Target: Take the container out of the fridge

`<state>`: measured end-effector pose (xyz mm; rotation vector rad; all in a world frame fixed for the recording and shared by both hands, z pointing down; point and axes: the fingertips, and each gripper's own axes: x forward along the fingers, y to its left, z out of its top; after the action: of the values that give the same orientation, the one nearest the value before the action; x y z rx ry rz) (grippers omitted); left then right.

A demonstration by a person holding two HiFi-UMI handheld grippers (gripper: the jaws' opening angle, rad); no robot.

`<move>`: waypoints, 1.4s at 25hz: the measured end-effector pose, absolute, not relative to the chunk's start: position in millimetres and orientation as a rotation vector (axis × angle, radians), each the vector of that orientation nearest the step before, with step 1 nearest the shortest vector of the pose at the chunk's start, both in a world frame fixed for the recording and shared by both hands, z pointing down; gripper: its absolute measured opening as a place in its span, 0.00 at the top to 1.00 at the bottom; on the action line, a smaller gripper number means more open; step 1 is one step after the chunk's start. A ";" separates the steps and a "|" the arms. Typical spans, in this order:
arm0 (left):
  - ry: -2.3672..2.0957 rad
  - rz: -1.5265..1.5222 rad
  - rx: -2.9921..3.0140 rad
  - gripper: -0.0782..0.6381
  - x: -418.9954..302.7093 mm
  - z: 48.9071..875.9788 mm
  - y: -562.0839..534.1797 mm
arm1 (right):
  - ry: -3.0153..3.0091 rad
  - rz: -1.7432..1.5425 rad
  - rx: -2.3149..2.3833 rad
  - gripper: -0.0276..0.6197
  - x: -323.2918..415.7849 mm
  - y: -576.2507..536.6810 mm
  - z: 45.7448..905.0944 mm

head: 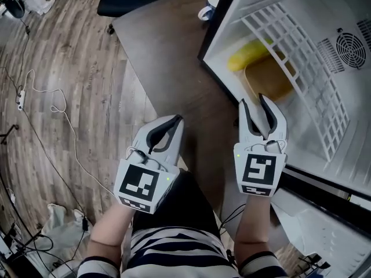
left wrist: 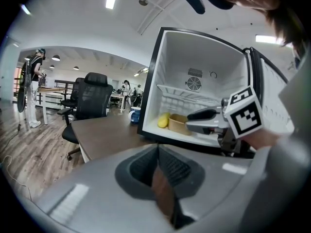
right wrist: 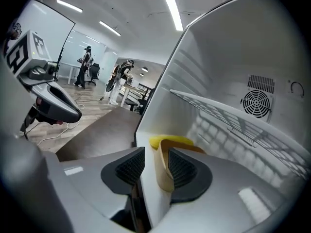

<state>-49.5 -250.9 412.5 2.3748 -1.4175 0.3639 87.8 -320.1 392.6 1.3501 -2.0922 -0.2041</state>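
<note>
The tan open container (head: 272, 79) sits on the floor of the open fridge (head: 348, 149), under the wire shelf (head: 301, 62), with a yellow item (head: 246, 54) beside it. My right gripper (head: 253, 101) is at the container's near corner. In the right gripper view the container's wall (right wrist: 163, 171) stands between the open jaws of the right gripper (right wrist: 154, 160), close to the right pad (right wrist: 182, 169) and apart from the left one. My left gripper (head: 175, 120) hovers over the brown table (head: 168, 57), shut and holding nothing. The left gripper (left wrist: 158, 152) looks at the container (left wrist: 179, 124) from outside the fridge.
A blue and white mug (head: 207, 9) stands on the table by the fridge's outer left corner. The fridge door (head: 324, 213) hangs open at the lower right. A black office chair (left wrist: 90, 98) is beyond the table. Cables lie on the wooden floor (head: 52, 97).
</note>
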 end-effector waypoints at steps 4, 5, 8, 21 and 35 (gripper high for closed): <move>-1.411 0.345 2.351 0.89 -44.7 418.7 -260.7 | -2.089 -0.212 1.339 0.75 89.1 -331.8 398.2; -1.411 0.342 2.346 0.89 -43.7 420.2 -262.9 | -2.083 -0.213 1.336 0.75 90.1 -333.8 400.5; -1.417 0.339 2.346 0.89 -41.5 424.2 -269.5 | -2.063 -0.213 1.324 0.75 94.7 -337.5 408.5; -1.412 0.332 2.320 0.89 -33.7 429.5 -279.8 | -1.987 -0.317 1.211 0.85 101.2 -342.2 418.5; -1.438 0.331 2.317 0.89 -36.8 418.9 -273.1 | -2.010 -0.320 1.145 0.93 97.0 -330.8 417.7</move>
<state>-36.8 -273.1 418.9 2.3166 -1.4381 0.3307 97.0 -330.8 417.7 1.1452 -2.0098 -0.3195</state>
